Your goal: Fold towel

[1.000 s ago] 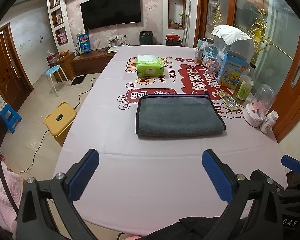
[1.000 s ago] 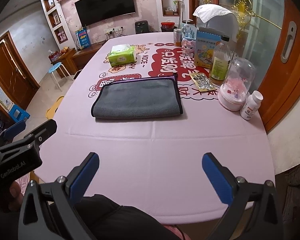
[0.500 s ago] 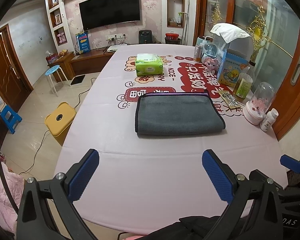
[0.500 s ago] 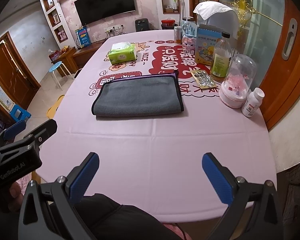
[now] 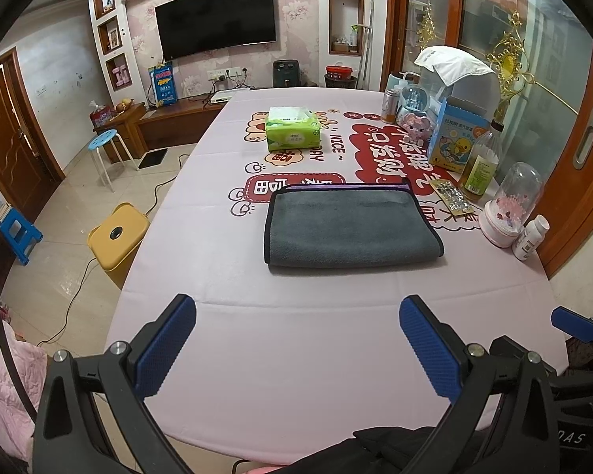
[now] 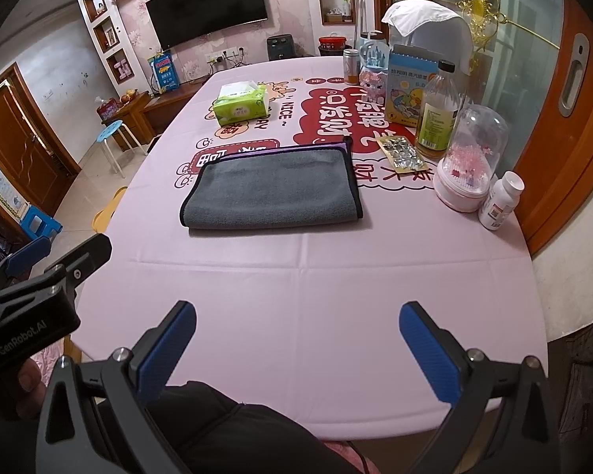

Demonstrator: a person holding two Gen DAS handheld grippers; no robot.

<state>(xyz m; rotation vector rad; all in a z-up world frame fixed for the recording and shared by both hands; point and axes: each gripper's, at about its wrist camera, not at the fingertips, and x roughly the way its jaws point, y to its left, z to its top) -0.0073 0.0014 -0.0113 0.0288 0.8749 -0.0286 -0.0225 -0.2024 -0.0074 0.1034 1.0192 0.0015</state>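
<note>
A grey towel with a dark edge and a purple underside lies folded flat on the pink table. It also shows in the right wrist view. My left gripper is open and empty, held over the table's near edge, well short of the towel. My right gripper is open and empty, also near the front edge. The left gripper's body shows at the left of the right wrist view.
A green tissue pack sits beyond the towel. Along the right edge stand a glass bottle, a dome jar, a white pill bottle, a blister pack and a blue box. A yellow stool stands left of the table.
Both grippers have drawn back slightly and tilted; the towel sits a little lower in both views. The towel itself has not moved. Both grippers stay open.
</note>
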